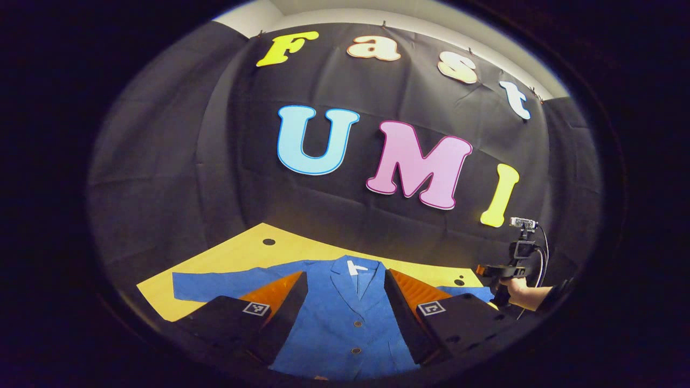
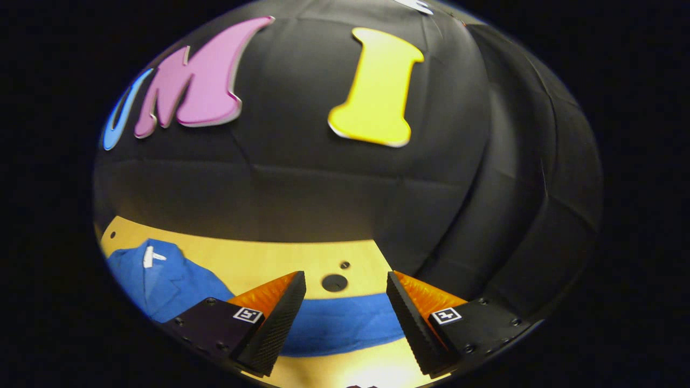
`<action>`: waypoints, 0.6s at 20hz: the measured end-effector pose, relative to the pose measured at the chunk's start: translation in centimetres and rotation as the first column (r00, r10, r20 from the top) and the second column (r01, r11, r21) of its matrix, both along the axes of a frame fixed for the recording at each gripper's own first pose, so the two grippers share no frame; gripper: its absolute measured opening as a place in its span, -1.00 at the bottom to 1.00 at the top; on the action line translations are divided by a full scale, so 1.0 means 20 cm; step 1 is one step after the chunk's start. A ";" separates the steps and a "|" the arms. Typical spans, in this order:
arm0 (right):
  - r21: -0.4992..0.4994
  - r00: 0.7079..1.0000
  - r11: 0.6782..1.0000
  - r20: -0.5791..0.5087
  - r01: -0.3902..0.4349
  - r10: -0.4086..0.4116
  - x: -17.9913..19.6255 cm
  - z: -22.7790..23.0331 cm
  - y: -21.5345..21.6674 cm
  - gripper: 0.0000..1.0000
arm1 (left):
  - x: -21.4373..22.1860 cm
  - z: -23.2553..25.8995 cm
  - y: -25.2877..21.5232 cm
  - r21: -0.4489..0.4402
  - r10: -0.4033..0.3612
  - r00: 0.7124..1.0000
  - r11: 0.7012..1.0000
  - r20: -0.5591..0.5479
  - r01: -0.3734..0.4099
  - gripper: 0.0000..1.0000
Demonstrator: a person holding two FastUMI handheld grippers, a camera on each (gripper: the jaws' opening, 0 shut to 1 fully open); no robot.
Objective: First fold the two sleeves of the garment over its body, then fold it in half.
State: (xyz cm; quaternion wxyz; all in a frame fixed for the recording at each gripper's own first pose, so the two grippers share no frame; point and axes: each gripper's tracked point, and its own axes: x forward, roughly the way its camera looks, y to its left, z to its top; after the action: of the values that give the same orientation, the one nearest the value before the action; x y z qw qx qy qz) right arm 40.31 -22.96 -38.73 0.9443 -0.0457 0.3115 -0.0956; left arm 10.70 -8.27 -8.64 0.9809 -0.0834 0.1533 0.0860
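A blue jacket [image 1: 345, 318] lies flat and face up on the yellow table [image 1: 237, 253], collar toward the wall and both sleeves spread out sideways. My left gripper [image 1: 345, 285] hovers open above the jacket's chest, with the collar between its fingers. In the left gripper view the right gripper [image 1: 498, 272] shows far right, held by a hand [image 1: 520, 293] over the sleeve end. In the right gripper view my right gripper [image 2: 345, 291] is open above the outstretched blue sleeve [image 2: 339, 323], and the jacket's collar [image 2: 156, 269] lies to the left.
The table [image 2: 259, 264] has small dark holes [image 2: 334, 282] near its back edge, beside the black cloth wall [image 2: 323, 194]. Another hole [image 1: 268, 242] sits at the table's far left corner. Bare yellow surface lies in front of the sleeve.
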 end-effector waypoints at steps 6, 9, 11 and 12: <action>0.008 0.964 0.988 -0.219 0.154 -0.149 -0.08 -0.51 -0.42 0.94 | 0.06 -0.04 -0.18 0.023 -0.103 0.992 0.994 -0.070 0.105 0.64; 0.028 0.944 0.984 -0.289 0.177 -0.162 -0.12 -0.67 -0.45 0.94 | 0.09 -0.05 -0.30 0.018 -0.155 0.984 0.987 -0.083 0.157 0.64; 0.019 0.925 0.985 -0.347 0.173 -0.156 -0.17 -0.73 -0.45 0.94 | 0.10 -0.04 -0.36 0.030 -0.189 0.979 0.981 -0.081 0.192 0.64; 0.030 0.917 0.984 -0.369 0.174 -0.151 -0.19 -0.71 -0.44 0.94 | 0.11 -0.03 -0.39 0.040 -0.205 0.976 0.977 -0.077 0.209 0.63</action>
State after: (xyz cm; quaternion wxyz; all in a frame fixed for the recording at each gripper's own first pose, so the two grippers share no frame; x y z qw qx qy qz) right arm 36.55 -31.70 -52.94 0.8597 -0.0073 0.4871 -0.1536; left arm 12.80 -16.10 -9.22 0.9800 -0.0404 0.1946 -0.0101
